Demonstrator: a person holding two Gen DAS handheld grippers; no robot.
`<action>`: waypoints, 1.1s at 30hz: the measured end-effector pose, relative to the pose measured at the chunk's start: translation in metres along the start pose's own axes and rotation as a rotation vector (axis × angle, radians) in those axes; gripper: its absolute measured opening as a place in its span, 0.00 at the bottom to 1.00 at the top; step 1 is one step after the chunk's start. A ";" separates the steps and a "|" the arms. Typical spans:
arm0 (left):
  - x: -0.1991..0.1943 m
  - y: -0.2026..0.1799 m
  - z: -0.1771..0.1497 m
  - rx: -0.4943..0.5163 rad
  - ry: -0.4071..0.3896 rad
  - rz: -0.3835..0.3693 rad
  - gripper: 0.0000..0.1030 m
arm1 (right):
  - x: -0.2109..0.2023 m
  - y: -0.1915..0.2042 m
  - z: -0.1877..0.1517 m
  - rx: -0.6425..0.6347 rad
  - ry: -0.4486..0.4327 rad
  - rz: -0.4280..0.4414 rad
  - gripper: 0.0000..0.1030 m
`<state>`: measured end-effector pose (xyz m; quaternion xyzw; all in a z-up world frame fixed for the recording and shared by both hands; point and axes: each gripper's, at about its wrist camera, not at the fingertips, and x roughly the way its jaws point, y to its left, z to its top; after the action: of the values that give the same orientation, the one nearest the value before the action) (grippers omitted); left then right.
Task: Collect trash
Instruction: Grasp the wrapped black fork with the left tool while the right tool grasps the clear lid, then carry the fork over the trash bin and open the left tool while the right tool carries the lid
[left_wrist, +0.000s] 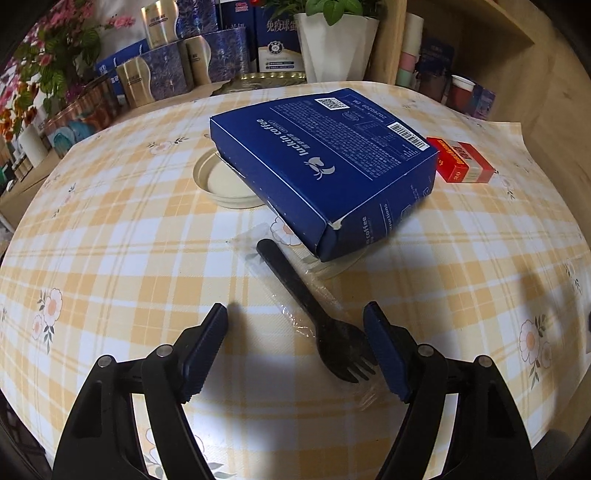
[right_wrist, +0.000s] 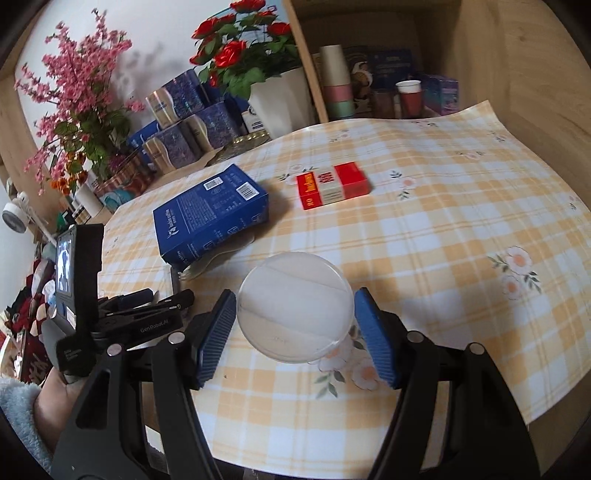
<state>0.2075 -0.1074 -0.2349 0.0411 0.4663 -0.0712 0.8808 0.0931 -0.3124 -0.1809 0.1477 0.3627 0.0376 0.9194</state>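
Your left gripper (left_wrist: 295, 349) stood partly open and empty over the yellow checked tablecloth (left_wrist: 110, 240), its right pad at the tines of a black plastic fork in clear wrap (left_wrist: 314, 314). Your right gripper (right_wrist: 295, 332) gripped a round translucent plastic lid (right_wrist: 295, 304) between both pads. The blue cardboard coffee box (right_wrist: 210, 212) lay tilted on a cream dish (left_wrist: 221, 182), a red cigarette pack (right_wrist: 332, 184) beside it.

Blue box (left_wrist: 325, 162), yellow-checked tablecloth (left_wrist: 147, 258)
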 end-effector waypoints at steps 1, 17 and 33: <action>-0.001 0.001 0.000 0.004 0.000 -0.002 0.69 | -0.002 -0.001 -0.002 0.007 0.000 -0.001 0.65; -0.030 0.047 -0.021 -0.026 0.006 -0.122 0.04 | -0.028 0.016 -0.018 -0.005 0.006 0.016 0.65; -0.093 0.071 -0.048 -0.025 -0.054 -0.278 0.04 | -0.052 0.053 -0.025 -0.059 -0.005 0.053 0.65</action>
<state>0.1283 -0.0228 -0.1848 -0.0369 0.4443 -0.1876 0.8752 0.0396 -0.2649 -0.1480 0.1303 0.3551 0.0724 0.9229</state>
